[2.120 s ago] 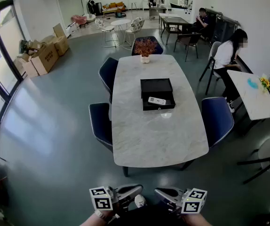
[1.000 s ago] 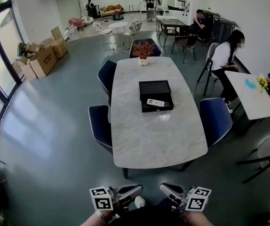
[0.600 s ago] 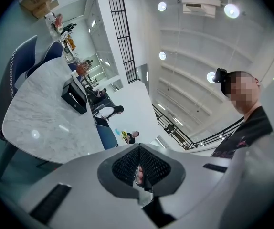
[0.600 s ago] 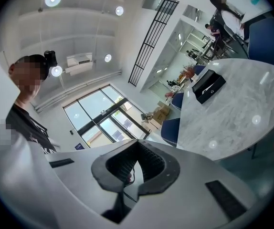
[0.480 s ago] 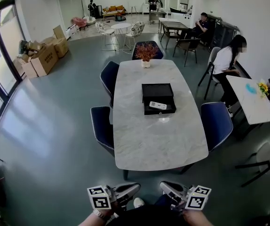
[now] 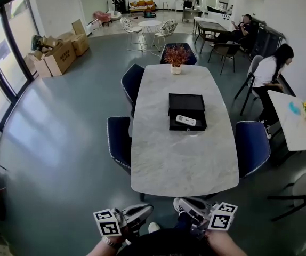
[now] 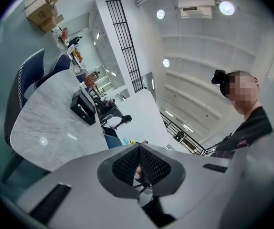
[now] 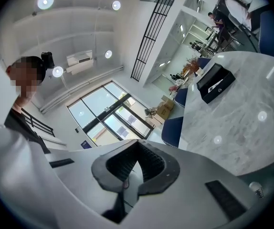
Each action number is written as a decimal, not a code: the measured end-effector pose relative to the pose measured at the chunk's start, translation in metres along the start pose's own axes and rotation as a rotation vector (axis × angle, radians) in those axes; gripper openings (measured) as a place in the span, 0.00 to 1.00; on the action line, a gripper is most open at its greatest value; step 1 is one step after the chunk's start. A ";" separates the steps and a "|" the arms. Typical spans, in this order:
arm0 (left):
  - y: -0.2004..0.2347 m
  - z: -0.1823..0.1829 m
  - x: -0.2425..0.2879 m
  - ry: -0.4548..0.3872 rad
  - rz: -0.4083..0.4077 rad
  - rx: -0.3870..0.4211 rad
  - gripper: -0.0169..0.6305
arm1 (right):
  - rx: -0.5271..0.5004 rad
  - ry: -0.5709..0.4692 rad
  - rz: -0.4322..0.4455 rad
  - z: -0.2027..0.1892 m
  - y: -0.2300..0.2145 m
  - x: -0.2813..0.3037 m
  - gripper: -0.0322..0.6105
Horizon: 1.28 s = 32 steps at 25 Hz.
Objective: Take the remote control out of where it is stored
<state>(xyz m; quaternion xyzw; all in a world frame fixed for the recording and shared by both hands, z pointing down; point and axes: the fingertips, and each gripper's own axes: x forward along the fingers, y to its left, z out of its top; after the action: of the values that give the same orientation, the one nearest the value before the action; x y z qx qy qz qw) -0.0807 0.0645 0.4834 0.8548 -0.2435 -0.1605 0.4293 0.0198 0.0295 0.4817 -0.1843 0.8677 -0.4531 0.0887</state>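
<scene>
A white marble table (image 6: 179,159) stands on a grey floor. Past its middle, an open black box (image 6: 186,103) holds the remote control (image 6: 185,120), which is slim and white and lies slantwise in the box's near half. The 2 grippers, left (image 6: 142,211) and right (image 6: 182,204), hover well short of the table's near edge, jaws closed on nothing.

Open-plan office lounge, marble table (image 6: 185,159), chairs (image 6: 252,147)
</scene>
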 end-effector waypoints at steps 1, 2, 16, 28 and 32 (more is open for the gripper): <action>0.000 0.002 0.003 -0.010 0.007 0.003 0.03 | -0.005 0.007 0.008 0.007 -0.002 0.002 0.06; 0.001 0.005 0.007 -0.019 0.014 0.008 0.03 | -0.011 0.013 0.015 0.014 -0.005 0.003 0.06; 0.036 0.040 0.053 -0.132 0.149 0.009 0.03 | -0.086 0.045 -0.015 0.146 -0.097 0.019 0.06; 0.053 0.058 0.108 -0.164 0.198 -0.002 0.04 | -0.154 0.143 -0.093 0.212 -0.180 0.020 0.06; 0.058 0.059 0.111 -0.195 0.233 -0.014 0.03 | -0.169 0.178 -0.126 0.239 -0.214 0.030 0.06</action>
<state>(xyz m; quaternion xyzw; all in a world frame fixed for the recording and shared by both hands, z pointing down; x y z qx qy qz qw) -0.0333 -0.0651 0.4889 0.7980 -0.3806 -0.1936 0.4252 0.1206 -0.2739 0.5202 -0.2045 0.8938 -0.3976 -0.0332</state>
